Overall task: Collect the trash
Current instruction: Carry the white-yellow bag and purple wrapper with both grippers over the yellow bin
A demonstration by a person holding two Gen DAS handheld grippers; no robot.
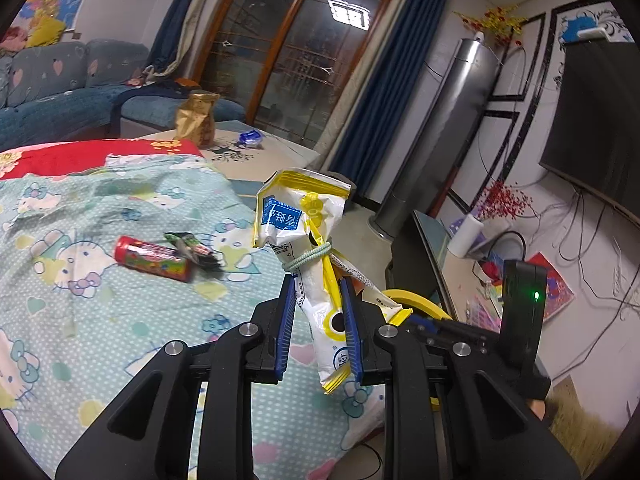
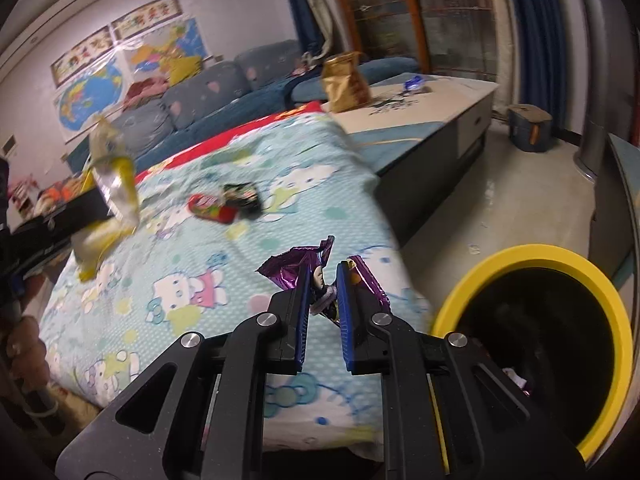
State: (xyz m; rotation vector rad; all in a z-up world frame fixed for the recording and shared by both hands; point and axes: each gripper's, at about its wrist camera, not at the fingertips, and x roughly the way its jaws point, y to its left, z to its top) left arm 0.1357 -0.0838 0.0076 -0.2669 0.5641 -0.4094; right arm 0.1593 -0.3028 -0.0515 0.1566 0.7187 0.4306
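Note:
My left gripper (image 1: 318, 286) is shut on a white and yellow snack bag (image 1: 304, 220) tied with a green band, held above the bed's edge; the bag shows blurred in the right wrist view (image 2: 110, 184). My right gripper (image 2: 323, 276) is shut on a purple foil wrapper (image 2: 298, 270), just left of a yellow-rimmed black bin (image 2: 540, 344). The bin's rim shows behind the left gripper (image 1: 412, 298). A red tube (image 1: 152, 258) and a dark wrapper (image 1: 192, 246) lie together on the Hello Kitty bedsheet (image 1: 100, 280); both show in the right wrist view (image 2: 210, 206).
A gold paper bag (image 1: 196, 122) and a blue wrapper (image 1: 250, 138) sit on a low table (image 2: 440, 92) beyond the bed. A blue sofa (image 1: 60, 88), a tall silver air conditioner (image 1: 448, 128), a TV (image 1: 596, 120) and a cluttered stand (image 1: 480, 272) surround the area.

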